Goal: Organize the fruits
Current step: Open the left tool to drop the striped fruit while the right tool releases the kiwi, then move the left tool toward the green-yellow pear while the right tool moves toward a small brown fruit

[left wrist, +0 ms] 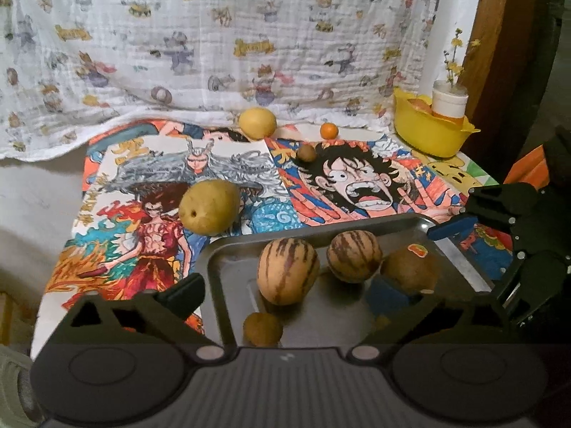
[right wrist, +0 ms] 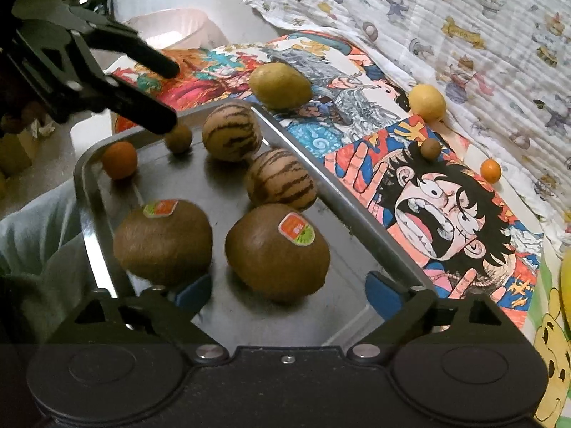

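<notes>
A metal tray (right wrist: 342, 214) (left wrist: 214, 260) holds two striped melons (right wrist: 232, 132) (right wrist: 282, 180), two stickered kiwis (right wrist: 164, 242) (right wrist: 278, 253), a small orange (right wrist: 120, 159) and a small brown fruit (right wrist: 179, 138). My right gripper (right wrist: 285, 292) is open, with the right kiwi between its blue pads. My left gripper (left wrist: 285, 292) is open over the tray's near-left part, around a striped melon (left wrist: 287, 271); it also shows in the right wrist view (right wrist: 171, 92). On the posters lie a yellow-green pear (left wrist: 210, 207), a lemon (left wrist: 257, 123), a small orange (left wrist: 328, 130) and a small brown fruit (left wrist: 307, 152).
A yellow basin (left wrist: 428, 132) with a white cup of flowers (left wrist: 449, 101) stands at the back right. A printed white cloth (left wrist: 214, 42) hangs behind the table. A white bin (right wrist: 171, 28) stands beyond the table's left side.
</notes>
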The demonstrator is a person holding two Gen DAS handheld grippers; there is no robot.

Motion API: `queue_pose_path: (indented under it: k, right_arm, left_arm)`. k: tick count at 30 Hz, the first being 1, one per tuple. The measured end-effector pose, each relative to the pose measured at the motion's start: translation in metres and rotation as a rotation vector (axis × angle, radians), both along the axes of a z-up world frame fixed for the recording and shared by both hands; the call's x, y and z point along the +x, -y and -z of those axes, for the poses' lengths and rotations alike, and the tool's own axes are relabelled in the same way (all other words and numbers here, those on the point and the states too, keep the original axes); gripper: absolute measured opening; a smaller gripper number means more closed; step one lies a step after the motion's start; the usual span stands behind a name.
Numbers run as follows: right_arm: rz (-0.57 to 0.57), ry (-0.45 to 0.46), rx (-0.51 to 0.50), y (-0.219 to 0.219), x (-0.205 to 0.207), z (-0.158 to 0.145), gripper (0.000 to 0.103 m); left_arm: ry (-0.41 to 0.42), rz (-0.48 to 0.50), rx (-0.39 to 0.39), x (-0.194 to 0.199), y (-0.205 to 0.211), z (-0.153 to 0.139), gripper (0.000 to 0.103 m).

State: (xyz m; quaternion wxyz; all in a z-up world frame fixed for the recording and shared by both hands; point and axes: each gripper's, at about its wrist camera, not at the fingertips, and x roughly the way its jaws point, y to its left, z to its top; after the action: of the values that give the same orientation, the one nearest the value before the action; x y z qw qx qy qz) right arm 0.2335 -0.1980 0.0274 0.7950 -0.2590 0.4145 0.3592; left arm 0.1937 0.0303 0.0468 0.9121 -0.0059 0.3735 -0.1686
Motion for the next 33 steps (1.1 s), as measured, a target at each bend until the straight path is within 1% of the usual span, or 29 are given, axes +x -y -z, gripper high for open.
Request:
queue_pose_path:
  k: [4, 14, 20, 27, 33]
  right_arm:
    - [-0.018, -0.009, -0.022, 0.000, -0.009, -0.001, 0.099]
    - [-0.057, 0.037, -0.070, 0.003, -0.040, -0.015, 0.100]
    - [-0.075, 0.053, -0.141, 0.010, -0.053, -0.019, 0.101]
    - [-0.062, 0.058, -0.211, 0.025, -0.055, -0.017, 0.101]
    - [-0.025, 0.081, -0.223, 0.035, -0.047, -0.015, 0.101]
  left_arm:
    - [0.023, 0.009, 0.020, -0.017, 0.001, -0.007, 0.102]
    - [0.052, 0.049, 0.083, -0.062, 0.003, -0.013, 0.102]
    - [0.022, 0.078, 0.133, -0.081, 0.005, -0.007, 0.102]
    - [0.002, 0.120, 0.194, -0.095, 0.009, 0.000, 0.102]
    - [-0.025, 0.128, 0.244, -0.097, 0.009, 0.008, 0.102]
